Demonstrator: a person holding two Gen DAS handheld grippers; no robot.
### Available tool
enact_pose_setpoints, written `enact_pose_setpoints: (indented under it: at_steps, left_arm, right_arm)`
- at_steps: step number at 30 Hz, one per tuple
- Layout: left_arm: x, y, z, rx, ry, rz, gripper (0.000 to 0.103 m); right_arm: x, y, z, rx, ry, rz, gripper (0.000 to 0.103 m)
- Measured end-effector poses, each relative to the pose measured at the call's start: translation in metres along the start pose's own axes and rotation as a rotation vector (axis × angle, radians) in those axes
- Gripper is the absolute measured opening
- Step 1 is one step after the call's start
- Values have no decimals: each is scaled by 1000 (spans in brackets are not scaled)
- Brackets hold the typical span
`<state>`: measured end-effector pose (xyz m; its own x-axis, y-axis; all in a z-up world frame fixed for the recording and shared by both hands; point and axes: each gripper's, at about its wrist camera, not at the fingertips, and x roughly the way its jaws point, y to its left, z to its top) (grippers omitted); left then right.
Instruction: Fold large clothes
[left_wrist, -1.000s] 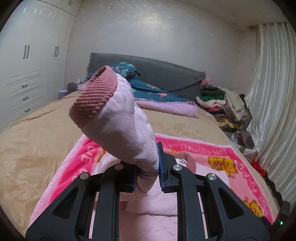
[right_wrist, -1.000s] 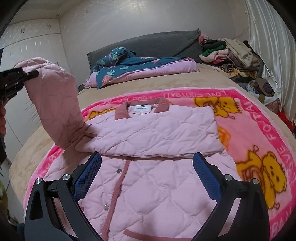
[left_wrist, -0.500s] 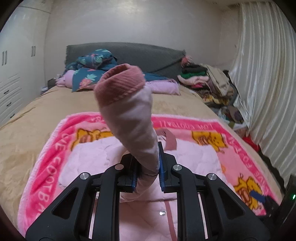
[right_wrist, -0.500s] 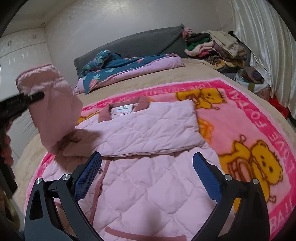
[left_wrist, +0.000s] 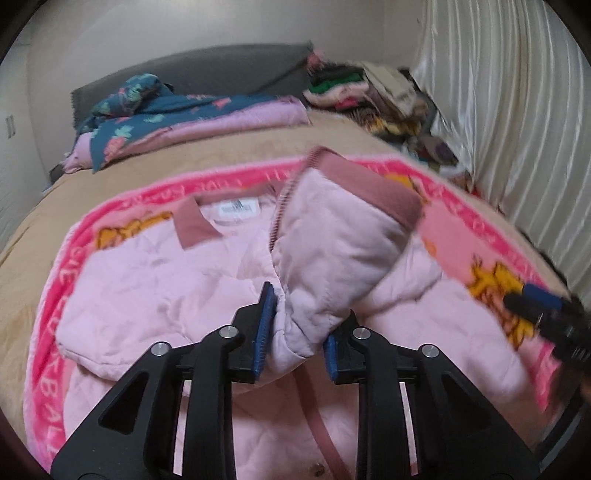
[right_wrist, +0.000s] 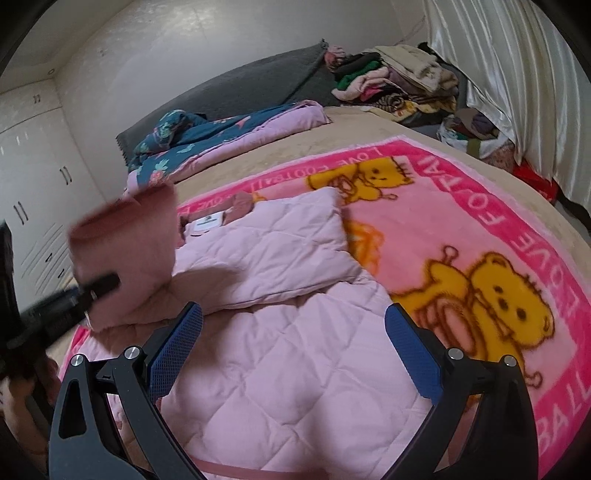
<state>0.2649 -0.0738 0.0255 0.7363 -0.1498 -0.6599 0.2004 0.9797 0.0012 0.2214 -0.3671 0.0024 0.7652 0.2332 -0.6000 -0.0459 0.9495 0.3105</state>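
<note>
One sleeve to lay across the pale pink quilted jacket (right_wrist: 295, 369).
My left gripper (left_wrist: 297, 332), jaws just easing apart, loosely pinches the rose-cuffed sleeve (left_wrist: 332, 251), which runs far-right; my right gripper (right_wrist: 293, 350) hangs spread, empty, over the jacket on the pink bear blanket (right_wrist: 480, 258).

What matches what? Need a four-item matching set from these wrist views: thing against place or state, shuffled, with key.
Things
1. pink quilted sleeve with ribbed cuff
2. right gripper
3. dark teal floral quilt
4. heap of mixed clothes

Place or state
A. beside the white curtain
B. open, empty, over the pink quilted jacket
C. bunched by the grey headboard
D. held up, cuff end highest

Pairs: 1-D, 2-B, 3-C, 4-A
</note>
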Motion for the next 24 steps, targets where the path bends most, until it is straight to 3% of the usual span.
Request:
enact_pose_setpoints:
  at_steps: [4, 6, 10, 12, 14, 18, 24]
  left_arm:
    - [13, -14, -14, 59, 55, -14, 30]
    - [18, -23, -22, 99, 80, -16, 62]
    - [21, -28, -36, 143, 130, -11, 70]
    - [17, -22, -41, 129, 152, -28, 86]
    - [11, -12, -45, 96, 156, -50, 94]
    - [-1, 16, -44, 11, 135, -56, 94]
    - [0, 73, -25, -85, 104, 89, 94]
  right_arm:
    - [2, -9, 0, 20, 5, -20, 98]
    - [3, -14, -1, 32, 12, -26, 98]
    - [8, -18, -1, 51, 25, -21, 99]
    - [11, -16, -2, 57, 30, -13, 99]
    - [14, -11, -2, 48, 35, -9, 99]
    - [25, 4, -5, 32, 63, 18, 99]
    - [50, 40, -16, -3, 142, 101, 99]
